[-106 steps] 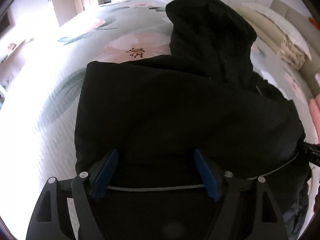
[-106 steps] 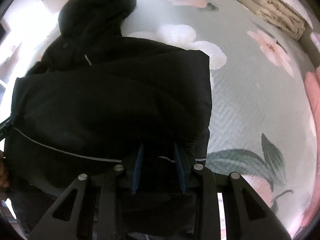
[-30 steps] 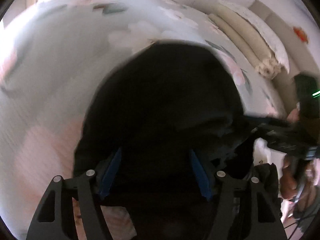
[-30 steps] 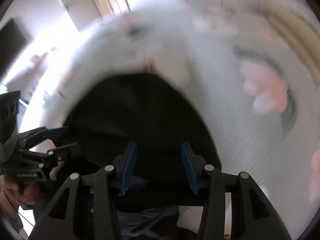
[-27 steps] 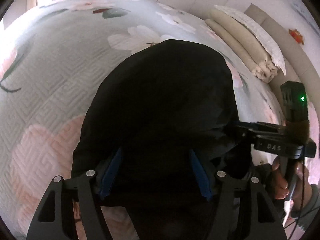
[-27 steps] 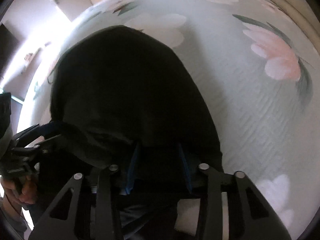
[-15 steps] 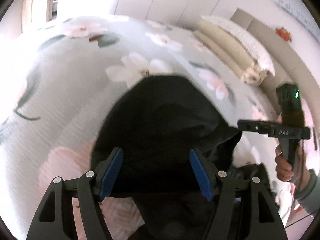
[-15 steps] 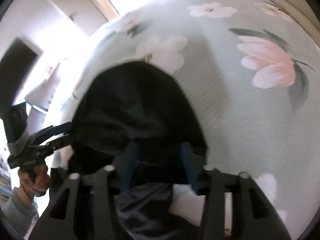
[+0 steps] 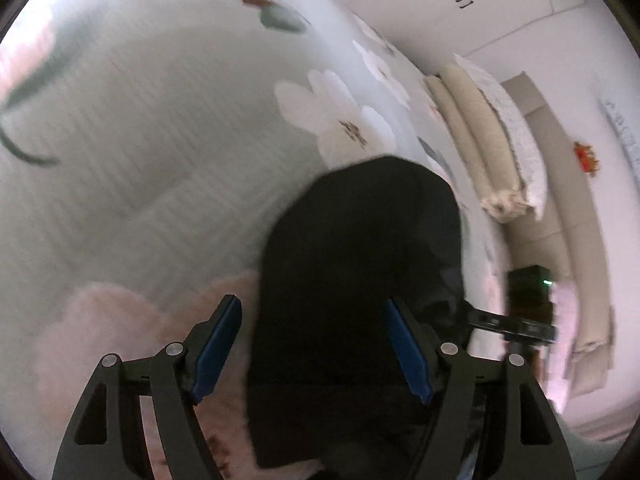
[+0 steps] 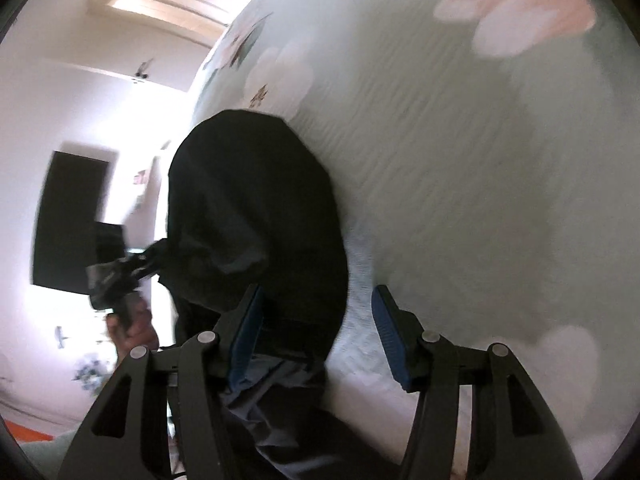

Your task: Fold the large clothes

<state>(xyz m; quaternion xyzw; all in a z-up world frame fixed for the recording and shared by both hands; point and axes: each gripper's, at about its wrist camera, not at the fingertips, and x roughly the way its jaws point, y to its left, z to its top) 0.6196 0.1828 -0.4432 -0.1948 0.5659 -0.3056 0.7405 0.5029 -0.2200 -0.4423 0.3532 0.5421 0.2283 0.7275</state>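
Note:
The black hooded jacket [image 9: 360, 272] lies folded into a compact bundle on the floral bedspread [image 9: 140, 120]. My left gripper [image 9: 316, 344] is open, its blue pads spread above the bundle's near edge and holding nothing. In the right wrist view the same jacket [image 10: 256, 216] lies left of centre. My right gripper [image 10: 316, 332] is open and empty, its left pad over the jacket's edge and its right pad over the bedspread [image 10: 480, 160]. Each gripper shows in the other's view, the right one [image 9: 520, 324] and the left one [image 10: 116, 276]. Both views are blurred.
Rolled beige bedding [image 9: 480, 152] and a pillow lie along the headboard side. White wardrobe doors [image 9: 500, 0] stand behind the bed. A dark screen [image 10: 68, 220] and a bright doorway [image 10: 160, 4] are off the bed's left side.
The jacket was folded over into a compact bundle. Both grippers have let go of it, opened wide and pulled back and up. Both cameras have tilted.

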